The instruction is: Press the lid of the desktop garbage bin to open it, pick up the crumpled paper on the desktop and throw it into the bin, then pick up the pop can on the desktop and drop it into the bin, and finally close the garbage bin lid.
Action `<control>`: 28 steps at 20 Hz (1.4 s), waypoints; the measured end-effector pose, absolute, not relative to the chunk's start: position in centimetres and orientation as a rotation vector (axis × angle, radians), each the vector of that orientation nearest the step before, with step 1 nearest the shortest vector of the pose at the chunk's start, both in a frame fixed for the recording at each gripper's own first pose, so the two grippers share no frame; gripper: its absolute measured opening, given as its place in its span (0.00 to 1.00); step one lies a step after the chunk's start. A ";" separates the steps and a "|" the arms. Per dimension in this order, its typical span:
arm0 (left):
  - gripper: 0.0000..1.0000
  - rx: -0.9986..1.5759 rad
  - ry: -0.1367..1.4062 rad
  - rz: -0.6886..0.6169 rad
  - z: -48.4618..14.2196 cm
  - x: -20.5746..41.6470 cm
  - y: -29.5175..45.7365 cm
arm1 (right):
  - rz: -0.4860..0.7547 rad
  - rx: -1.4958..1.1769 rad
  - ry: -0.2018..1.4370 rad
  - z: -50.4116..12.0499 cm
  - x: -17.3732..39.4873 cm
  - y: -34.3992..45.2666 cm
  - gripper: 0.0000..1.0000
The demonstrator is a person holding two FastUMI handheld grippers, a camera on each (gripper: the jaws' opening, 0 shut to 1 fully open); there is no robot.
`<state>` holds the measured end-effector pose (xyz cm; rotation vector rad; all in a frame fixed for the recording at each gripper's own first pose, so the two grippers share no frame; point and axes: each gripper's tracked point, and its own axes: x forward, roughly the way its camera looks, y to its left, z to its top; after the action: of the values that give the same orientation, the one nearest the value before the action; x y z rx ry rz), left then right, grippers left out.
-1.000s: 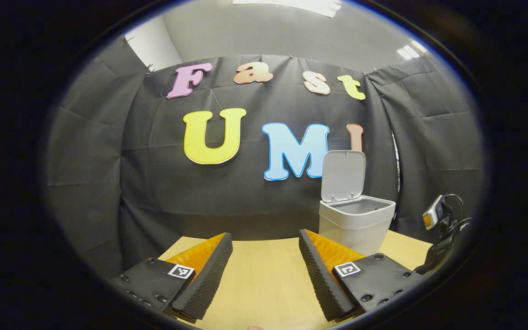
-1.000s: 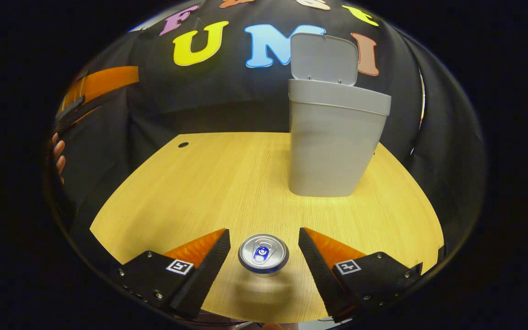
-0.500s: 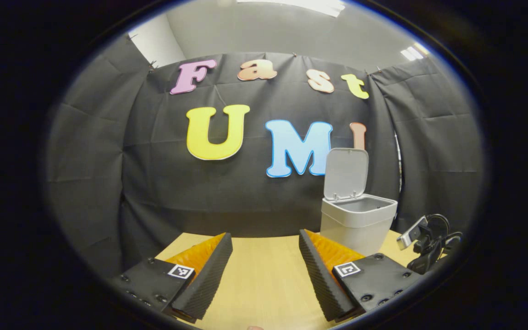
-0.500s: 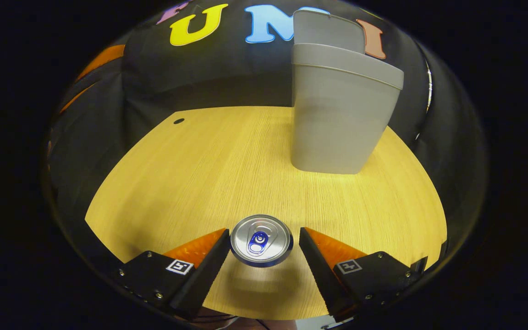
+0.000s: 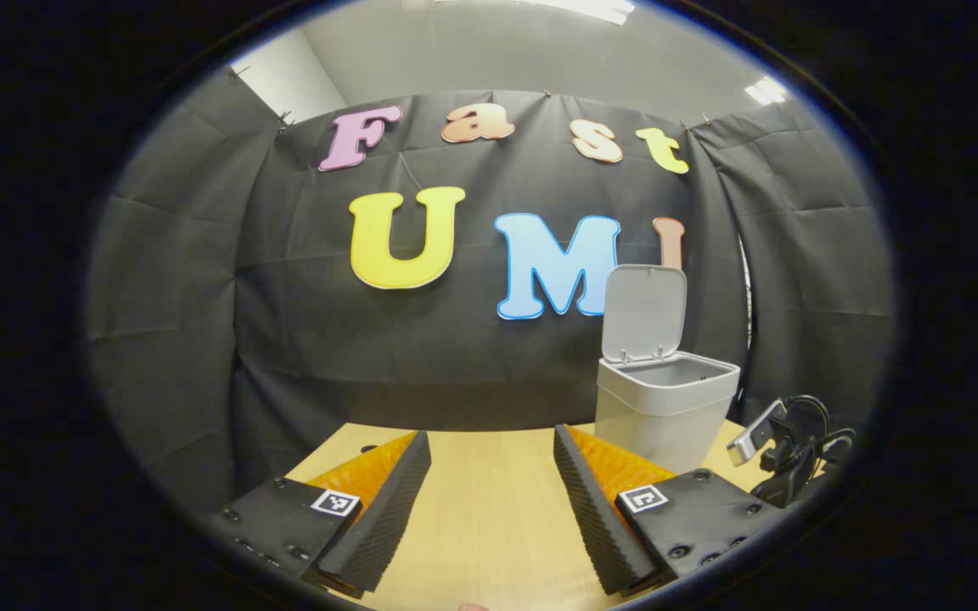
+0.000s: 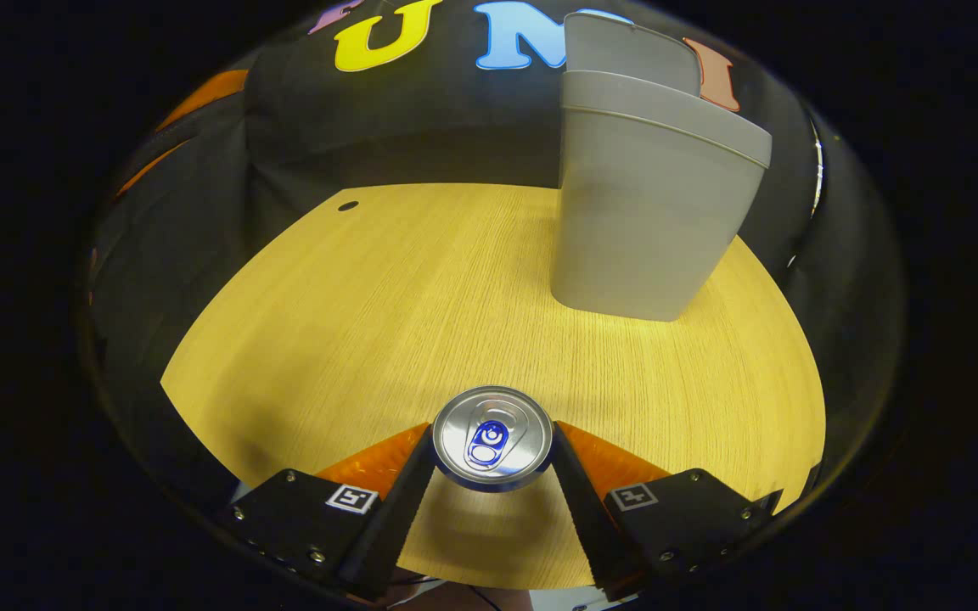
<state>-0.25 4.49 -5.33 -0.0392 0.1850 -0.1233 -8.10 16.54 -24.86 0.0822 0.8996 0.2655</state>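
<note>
In the right gripper view, the right gripper (image 6: 493, 441) has its jaws pinching the pop can (image 6: 493, 437), one finger against each side of its rim. The can stands upright on the wooden surface (image 6: 421, 297), at the near edge, its silver top and pull tab facing the camera. Whether it has left the wood yet I cannot tell; its shadow lies just below it.

So the step in hand appears to be the pickup of the can. No crumpled paper lies on the wood in this view, which suggests that part is done, though the bin's inside is hidden from here.

Farther off and a little to the right stands the garbage bin (image 6: 650, 204), well apart from the can, with its lid (image 6: 629, 51) raised behind the rim.

In the left gripper view, the left gripper (image 5: 489, 501) hangs above the surface with its jaws spread and nothing between them. Beyond it to the right the bin shows its open mouth, the lid standing upright at the back. A small camera on a stand (image 5: 782, 450) sits just beside the bin.

The next move probably calls for a firm hold, a lift high enough to clear the bin's rim, a carry forward and rightward over the opening, then a release. A smooth round can may slip or tilt if the grip sits off centre. The lid is yet to be closed.
</note>
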 end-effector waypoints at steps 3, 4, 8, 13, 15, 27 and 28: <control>0.95 -0.046 0.192 -0.118 -5.5 -0.6 3.8 | 0.286 0.098 0.867 -23.2 -8.0 16.0 0.84; 0.95 -0.045 0.191 -0.114 -5.4 -0.6 3.7 | 0.295 0.104 0.849 -22.5 -8.1 15.8 0.84; 0.95 -0.059 0.186 -0.093 -5.2 -0.9 3.0 | 0.320 0.117 0.759 -19.2 -7.5 14.9 0.84; 0.95 -0.077 0.180 -0.090 -5.1 -1.0 1.4 | 0.349 0.144 0.634 -14.2 -6.4 13.6 0.84; 0.95 -0.077 0.172 -0.086 -4.8 -1.0 1.0 | 0.351 0.149 0.586 -12.5 -5.8 13.1 0.83; 0.95 -0.081 0.154 -0.058 -4.1 -1.4 0.6 | 0.235 0.149 0.307 -4.7 -0.1 7.0 0.83; 0.95 -0.081 0.153 -0.058 -4.1 -1.3 0.6 | 0.233 0.159 0.297 -4.4 0.2 6.9 0.83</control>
<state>-1.32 0.57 -4.13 -0.0808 0.1528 -0.0578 0.18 6.88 -4.38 0.1590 0.2965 0.2334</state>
